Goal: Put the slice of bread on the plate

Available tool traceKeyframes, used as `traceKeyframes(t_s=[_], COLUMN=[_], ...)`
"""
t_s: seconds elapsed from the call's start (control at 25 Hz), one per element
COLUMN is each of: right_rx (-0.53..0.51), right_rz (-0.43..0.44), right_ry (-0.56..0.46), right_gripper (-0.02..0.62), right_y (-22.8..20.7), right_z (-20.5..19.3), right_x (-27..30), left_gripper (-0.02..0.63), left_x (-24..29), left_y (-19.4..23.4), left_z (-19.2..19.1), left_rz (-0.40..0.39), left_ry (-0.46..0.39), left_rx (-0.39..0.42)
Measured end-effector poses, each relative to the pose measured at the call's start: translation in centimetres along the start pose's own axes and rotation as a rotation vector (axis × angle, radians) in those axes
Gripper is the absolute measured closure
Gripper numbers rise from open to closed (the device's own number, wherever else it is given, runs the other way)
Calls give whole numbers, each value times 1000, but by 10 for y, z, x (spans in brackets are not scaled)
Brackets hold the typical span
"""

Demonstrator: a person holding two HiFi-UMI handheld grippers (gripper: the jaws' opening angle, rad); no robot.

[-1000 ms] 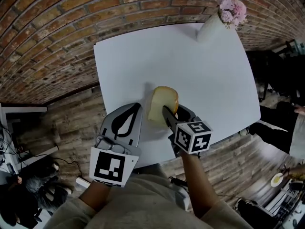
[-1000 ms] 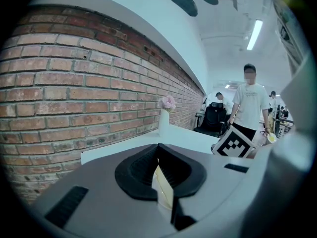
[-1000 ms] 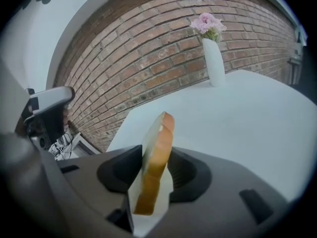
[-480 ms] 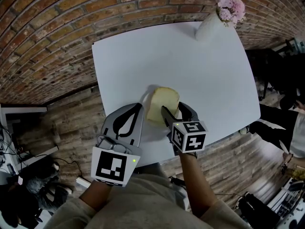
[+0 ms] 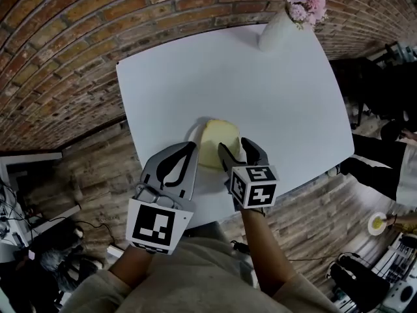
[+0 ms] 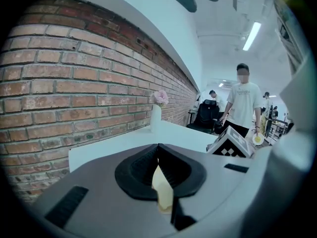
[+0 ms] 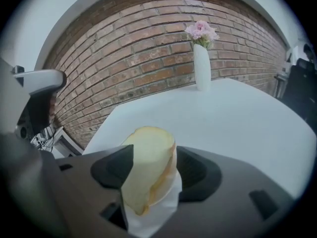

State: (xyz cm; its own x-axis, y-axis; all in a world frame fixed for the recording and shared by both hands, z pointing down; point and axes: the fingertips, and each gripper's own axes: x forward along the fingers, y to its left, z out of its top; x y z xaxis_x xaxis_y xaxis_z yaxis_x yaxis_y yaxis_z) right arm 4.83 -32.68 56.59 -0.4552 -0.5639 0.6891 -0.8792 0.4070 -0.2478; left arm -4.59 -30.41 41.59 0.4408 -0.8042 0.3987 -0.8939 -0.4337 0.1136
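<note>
Bread slice (image 5: 216, 142): on white plate (image 7: 156, 214), lower centre of bench (image 5: 260, 90), between right tongs (image 5: 233, 146), released, jaws just opened wide either side; left tongs (image 5: 189, 147) clenched, empty, lower left.

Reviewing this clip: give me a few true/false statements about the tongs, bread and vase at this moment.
The vase holds pink flowers. True.
The left tongs grip the bread. False: they are shut and empty, beside it.
The right tongs clamp the bread. False: they have just been opening and stand apart, with the bread between them.
The vase stands near the far edge of the table. True.
</note>
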Motion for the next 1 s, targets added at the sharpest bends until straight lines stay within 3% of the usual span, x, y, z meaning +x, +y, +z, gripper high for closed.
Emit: traceKeyframes(t_s=[0.52,0.8,1.0], right_rx=[-56,-72,-95], right_rz=[-52,-73,-61], right_ry=[-253,-368,-439], right_gripper=[342,498,563], right_y=[13,25,45], right_z=[67,84,92], right_x=[-45,-81,-111], left_gripper=[595,595,595], left_x=[15,12,-3], left_y=[-22,-39,-48], left_z=[8,14,25], left_rz=[-101,-147,-155], left_ry=[-5,-30,-60], left_rx=[27,43,45])
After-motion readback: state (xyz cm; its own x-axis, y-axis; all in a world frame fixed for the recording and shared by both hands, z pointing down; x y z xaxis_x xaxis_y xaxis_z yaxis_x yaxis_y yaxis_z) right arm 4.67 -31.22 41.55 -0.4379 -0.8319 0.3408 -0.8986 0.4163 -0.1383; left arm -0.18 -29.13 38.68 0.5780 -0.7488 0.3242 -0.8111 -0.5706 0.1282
